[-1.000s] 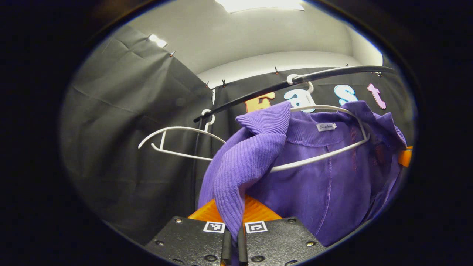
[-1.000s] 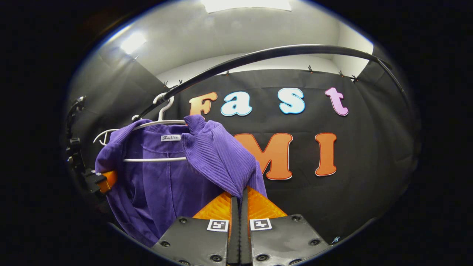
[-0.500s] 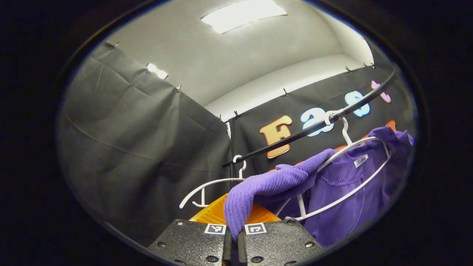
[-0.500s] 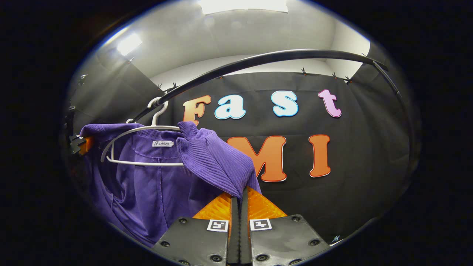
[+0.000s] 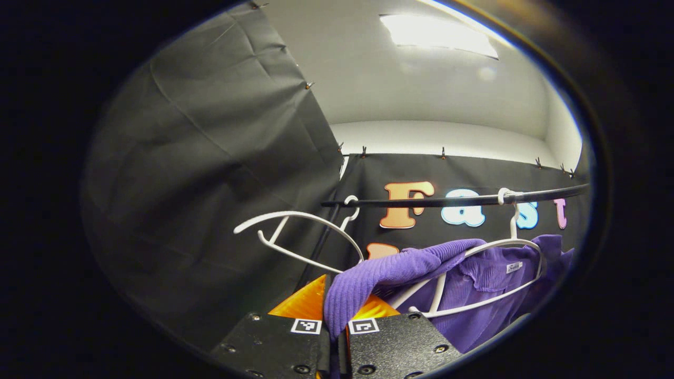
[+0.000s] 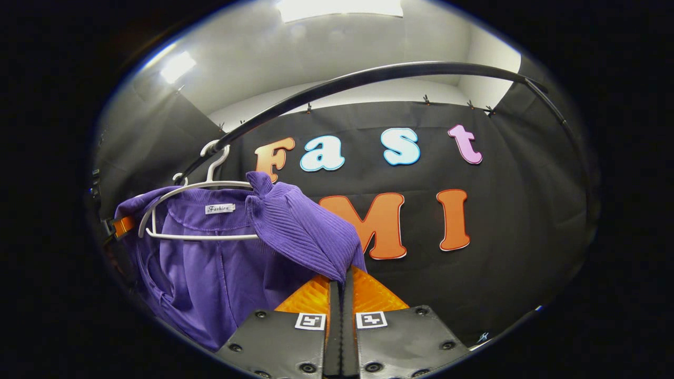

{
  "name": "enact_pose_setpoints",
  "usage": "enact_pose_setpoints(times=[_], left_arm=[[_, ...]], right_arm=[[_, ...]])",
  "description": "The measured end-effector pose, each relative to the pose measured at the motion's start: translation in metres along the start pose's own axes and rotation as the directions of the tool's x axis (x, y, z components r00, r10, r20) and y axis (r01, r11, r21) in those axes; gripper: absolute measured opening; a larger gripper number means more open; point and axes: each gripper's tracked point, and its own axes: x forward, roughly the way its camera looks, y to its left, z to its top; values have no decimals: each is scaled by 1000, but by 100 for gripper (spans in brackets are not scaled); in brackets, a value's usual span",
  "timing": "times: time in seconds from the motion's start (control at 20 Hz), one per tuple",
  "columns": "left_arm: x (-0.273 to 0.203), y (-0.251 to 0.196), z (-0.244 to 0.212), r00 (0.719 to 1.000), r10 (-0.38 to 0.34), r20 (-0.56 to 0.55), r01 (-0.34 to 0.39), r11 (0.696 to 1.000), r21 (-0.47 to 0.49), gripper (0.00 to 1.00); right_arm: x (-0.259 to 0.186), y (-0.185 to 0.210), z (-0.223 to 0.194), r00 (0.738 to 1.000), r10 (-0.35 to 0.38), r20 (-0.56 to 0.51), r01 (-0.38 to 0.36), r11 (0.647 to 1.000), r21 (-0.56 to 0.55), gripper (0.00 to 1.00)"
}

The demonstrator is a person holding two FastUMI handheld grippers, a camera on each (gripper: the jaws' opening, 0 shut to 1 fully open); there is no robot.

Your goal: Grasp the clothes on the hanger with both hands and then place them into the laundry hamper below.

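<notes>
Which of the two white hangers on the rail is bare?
In the left gripper view, the hanger nearer the rail's end is bare; the other hanger carries the purple garment, which both grippers pinch.

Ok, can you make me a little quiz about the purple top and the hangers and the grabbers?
1. True or false: the purple top is off its white hanger.
2. What does the left gripper pinch? A) the rail B) purple fabric C) the empty hanger
3. How many white hangers hang on the black rail in the left gripper view?

Key: 1 false, it drapes over the hanger. 2 B; the right gripper pinches the top too. 3 two; one is an empty hanger.
</notes>
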Motion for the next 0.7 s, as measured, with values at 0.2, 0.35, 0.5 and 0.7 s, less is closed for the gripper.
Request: enact_pose_setpoints(times=[0.2,0.35,0.5,0.7], left_arm=[[5,8,-13,998,-11,-55,13,1000,28,5],[19,14,-36,989,-70,-130,72,997,10,5],[31,25,-82,952,-137,-273,139,990,-12,8],[38,27,-101,932,-199,-302,195,980,-44,6]], right_arm=[[0,2,-2,1000,-19,-18,19,1000,-9,8],[7,1,-1,994,-107,-16,106,993,-50,8],[8,8,10,978,-210,-11,209,974,-85,8],[13,8,32,953,-304,14,304,948,-91,7]])
